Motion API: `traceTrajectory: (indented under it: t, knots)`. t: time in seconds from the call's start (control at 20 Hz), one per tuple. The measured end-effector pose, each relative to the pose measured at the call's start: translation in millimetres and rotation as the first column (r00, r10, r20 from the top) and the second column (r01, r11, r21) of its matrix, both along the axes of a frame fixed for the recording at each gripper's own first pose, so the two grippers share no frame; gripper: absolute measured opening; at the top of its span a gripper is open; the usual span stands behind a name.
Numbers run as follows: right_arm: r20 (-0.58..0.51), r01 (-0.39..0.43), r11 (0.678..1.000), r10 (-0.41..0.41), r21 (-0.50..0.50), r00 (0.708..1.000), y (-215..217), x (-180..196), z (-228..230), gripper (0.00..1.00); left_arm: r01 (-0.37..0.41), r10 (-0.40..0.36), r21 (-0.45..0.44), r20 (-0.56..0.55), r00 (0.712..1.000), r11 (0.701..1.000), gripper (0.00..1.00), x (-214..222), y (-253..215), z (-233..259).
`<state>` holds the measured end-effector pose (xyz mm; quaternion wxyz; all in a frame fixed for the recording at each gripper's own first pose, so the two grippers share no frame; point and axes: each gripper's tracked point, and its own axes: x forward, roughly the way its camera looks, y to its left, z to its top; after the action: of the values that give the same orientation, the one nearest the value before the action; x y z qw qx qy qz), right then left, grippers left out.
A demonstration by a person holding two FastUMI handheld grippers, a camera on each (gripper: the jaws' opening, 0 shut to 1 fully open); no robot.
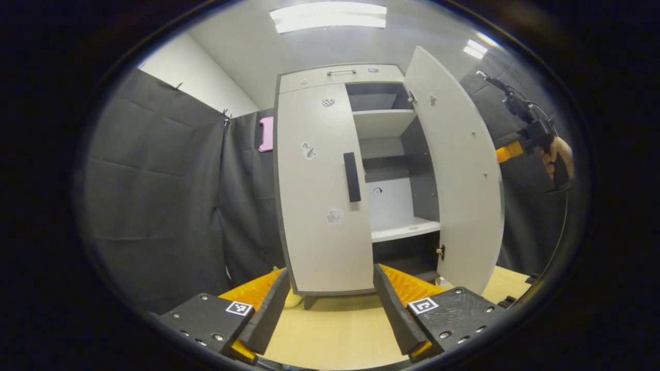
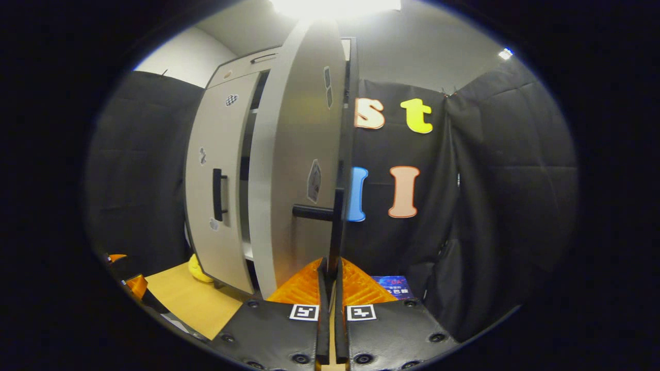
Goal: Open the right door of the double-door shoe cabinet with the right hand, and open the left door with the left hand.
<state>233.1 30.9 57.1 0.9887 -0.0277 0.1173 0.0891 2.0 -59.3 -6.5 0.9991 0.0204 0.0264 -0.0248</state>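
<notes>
Facing the shoe cabinet (image 1: 330, 180), I hold my left hand-held gripper (image 1: 330, 304) with its fingers spread wide and empty, low at 6 o'clock in the left gripper view, framing the foot of the closed left door (image 1: 319, 206). Its black left handle (image 1: 352, 176) sits upright near that door's inner edge, at about 12 o'clock from my fingertips and well apart from them. The right door (image 1: 459, 175) stands swung open at 2 o'clock, exposing white shelves (image 1: 384, 123) inside.

In the right gripper view, my right hand-held gripper (image 2: 330, 268) has its fingers drawn close together at 6 o'clock, just below the edge of the right door; whether they pinch the door edge or its right handle (image 2: 314, 212), I cannot tell. The same gripper, with the hand holding it, appears at 3 o'clock in the left gripper view.

Risks, as I judge them: the left handle is slim and vertical, so an off-centre approach could let a finger strike the door face and skid past it. Pulling straight back, not along the hinge arc, could slip the grip or tug the cabinet across the pale wooden surface (image 1: 335, 335).
</notes>
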Motion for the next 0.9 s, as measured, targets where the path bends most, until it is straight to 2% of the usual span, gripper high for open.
traceTrajectory:
  t: [0.1,0.15,0.2,0.4,0.6,0.75,0.8,0.9]
  knots:
    - [-0.006,-0.025,0.997,0.025,0.072,1.000,9,0,-1,0.06,0.016,-0.016,0.006,0.000,1.000,1.000,0.92,3,-7,2]
    - [0.010,-0.017,0.998,0.017,0.062,1.000,6,-1,1,0.09,0.022,-0.022,0.010,0.001,1.000,1.000,0.93,5,-11,5]
    - [0.020,-0.012,0.999,0.011,0.049,1.000,4,-3,-1,0.06,0.030,-0.030,0.012,0.003,1.000,0.999,0.94,8,-15,6]
    - [0.042,-0.004,0.999,0.002,0.049,0.999,3,-21,-1,0.05,0.062,-0.061,-0.013,0.014,0.998,0.998,0.94,28,-25,21]
    - [0.047,0.017,0.997,-0.020,0.082,0.999,-8,-44,-2,0.08,0.098,-0.096,-0.058,0.027,0.995,0.994,0.93,75,-32,44]
    - [0.053,0.075,0.994,-0.079,0.084,0.995,-30,-59,-2,0.07,0.108,-0.104,-0.082,0.058,0.993,0.991,0.94,117,-34,68]
    - [0.055,0.079,0.992,-0.085,0.098,0.995,-33,-66,-1,0.11,0.115,-0.109,-0.087,0.070,0.992,0.990,0.94,132,-36,74]
    - [0.061,0.092,0.989,-0.100,0.116,0.993,-40,-75,-4,0.54,0.115,-0.108,-0.085,0.076,0.991,0.990,0.93,157,-39,81]
